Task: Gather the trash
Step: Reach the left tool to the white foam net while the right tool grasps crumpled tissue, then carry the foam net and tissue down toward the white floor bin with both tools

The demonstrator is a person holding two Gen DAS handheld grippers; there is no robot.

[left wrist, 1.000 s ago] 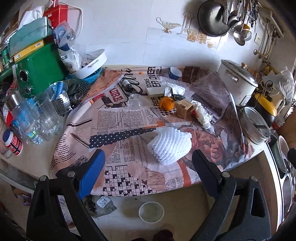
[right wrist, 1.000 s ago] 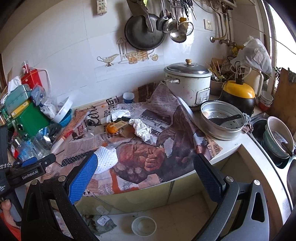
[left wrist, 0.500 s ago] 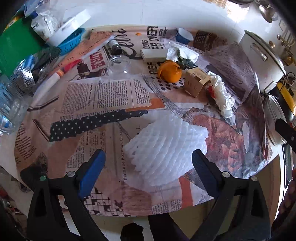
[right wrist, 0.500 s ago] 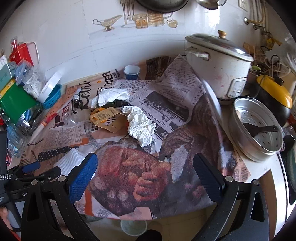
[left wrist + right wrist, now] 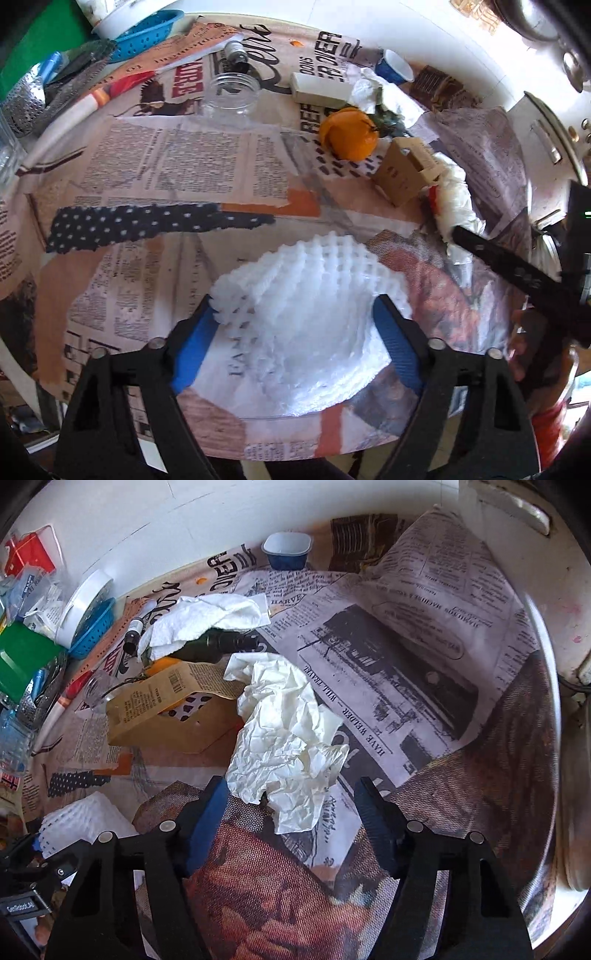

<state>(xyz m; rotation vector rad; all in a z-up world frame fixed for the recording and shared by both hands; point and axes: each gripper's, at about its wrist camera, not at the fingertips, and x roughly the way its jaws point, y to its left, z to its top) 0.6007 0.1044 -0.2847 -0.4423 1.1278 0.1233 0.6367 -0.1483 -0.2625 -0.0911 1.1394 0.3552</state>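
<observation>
Foam net [image 5: 310, 314] sits between the left gripper [image 5: 295, 325]'s wide-open jaws, its corner touching the blue pad. Crumpled paper [image 5: 288, 738] lies on the newspaper [image 5: 388, 657], its lower edge between the right gripper [image 5: 291, 805]'s jaws, also spread wide. Probably best if both are closed slowly, since the stuff is light and squashy. The paper should be caught at the thick middle, not the loose flap, or it could get dragged against the box [image 5: 166, 709] just beside it.
</observation>
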